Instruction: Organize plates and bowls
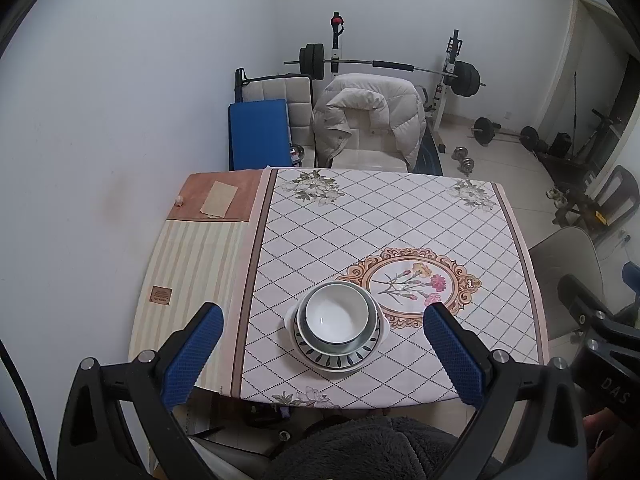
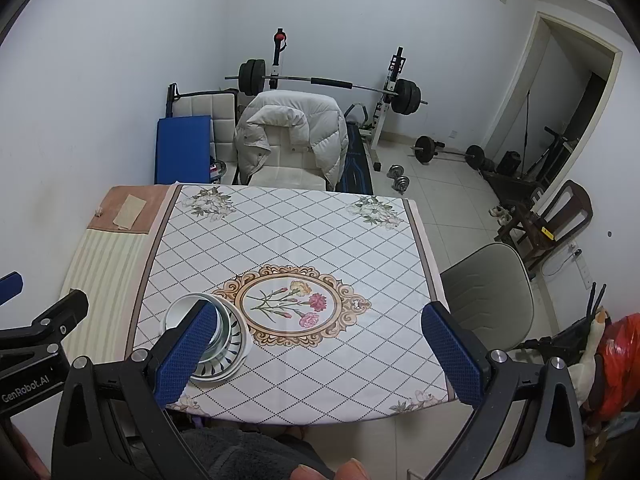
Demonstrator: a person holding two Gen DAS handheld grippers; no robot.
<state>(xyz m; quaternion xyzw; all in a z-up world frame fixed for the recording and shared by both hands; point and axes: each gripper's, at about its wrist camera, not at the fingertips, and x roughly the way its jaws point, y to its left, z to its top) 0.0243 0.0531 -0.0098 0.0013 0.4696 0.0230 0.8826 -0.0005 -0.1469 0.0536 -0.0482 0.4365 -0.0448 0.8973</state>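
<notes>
A white ceramic bowl (image 1: 337,312) nested on stacked patterned plates (image 1: 336,354) sits centred ahead of the spread, empty left tongs (image 1: 324,354), nearer them than the equally spread right tongs (image 2: 320,354).

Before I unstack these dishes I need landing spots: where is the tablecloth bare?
Bare: the diamond-check cloth between the flower medallion and the far corner bouquets, and the near right corner beyond the medallion. The striped strip left is free up to the paper slip. Crowded: only the near-left spot, where the white bowl sits stacked on the patterned plate.
</notes>
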